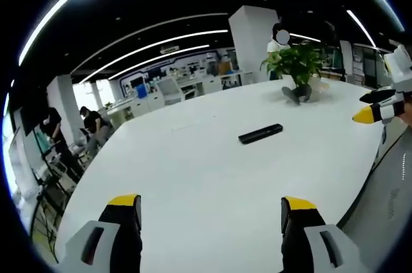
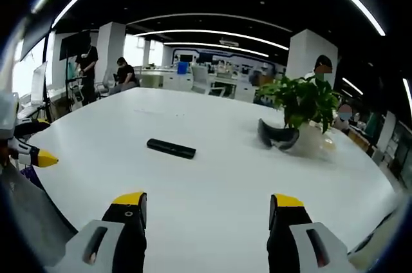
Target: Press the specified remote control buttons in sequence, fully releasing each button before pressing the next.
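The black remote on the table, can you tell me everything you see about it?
The slim black bar-shaped remote control lies flat on the big white table, near its middle. It looks like dark plastic, long and narrow; its buttons are too small to make out. Nothing touches it except the tabletop. Both grippers hang open short of it, above the table's near part. The green potted plant and a dark curved object sit apart from it, farther along the table.
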Motion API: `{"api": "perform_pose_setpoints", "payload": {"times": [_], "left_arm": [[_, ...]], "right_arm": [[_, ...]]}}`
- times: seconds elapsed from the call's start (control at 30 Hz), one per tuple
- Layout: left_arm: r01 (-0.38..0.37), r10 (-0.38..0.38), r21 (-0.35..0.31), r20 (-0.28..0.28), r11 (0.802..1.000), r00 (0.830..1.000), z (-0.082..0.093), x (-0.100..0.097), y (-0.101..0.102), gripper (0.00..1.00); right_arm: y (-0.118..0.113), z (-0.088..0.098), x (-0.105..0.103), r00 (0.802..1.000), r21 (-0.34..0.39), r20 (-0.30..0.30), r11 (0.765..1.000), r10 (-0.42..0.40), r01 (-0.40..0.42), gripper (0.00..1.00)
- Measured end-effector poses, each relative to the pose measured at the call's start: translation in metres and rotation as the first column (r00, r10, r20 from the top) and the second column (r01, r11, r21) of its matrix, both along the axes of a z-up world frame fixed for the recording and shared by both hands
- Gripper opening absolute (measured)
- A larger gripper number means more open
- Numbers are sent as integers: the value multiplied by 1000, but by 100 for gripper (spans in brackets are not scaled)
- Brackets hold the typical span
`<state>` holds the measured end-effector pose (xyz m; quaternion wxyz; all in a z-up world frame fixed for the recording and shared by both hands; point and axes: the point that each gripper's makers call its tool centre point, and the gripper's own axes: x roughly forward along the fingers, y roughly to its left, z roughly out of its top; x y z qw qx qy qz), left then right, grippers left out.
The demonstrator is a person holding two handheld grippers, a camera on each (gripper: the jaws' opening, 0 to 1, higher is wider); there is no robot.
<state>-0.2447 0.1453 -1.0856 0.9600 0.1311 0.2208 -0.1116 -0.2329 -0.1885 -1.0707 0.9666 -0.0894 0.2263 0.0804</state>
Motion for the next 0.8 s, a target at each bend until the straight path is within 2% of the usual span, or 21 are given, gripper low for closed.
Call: {"api": "perform_pose_setpoints", "payload": {"times": [0.23, 0.3, 0.53, 0.8], "left_arm": [[15, -14, -33, 16, 999, 1000, 9, 3, -4, 93], [29, -29, -19, 21, 999, 999, 11, 8, -5, 93], [99, -99, 4, 63, 995, 993, 29, 40, -13, 95], [188, -192, 47, 101, 981, 976, 48, 74, -28, 94]], "right_arm": [[1, 2, 1, 1000, -8, 12, 1000, 7, -7, 77], [1, 2, 1, 1000, -5, 14, 1000, 6, -6, 76], [0, 3, 1, 1000, 2, 15, 1000, 3, -3, 76], [-1, 1, 1, 1000, 4, 10, 1000, -1, 1, 76]]}}
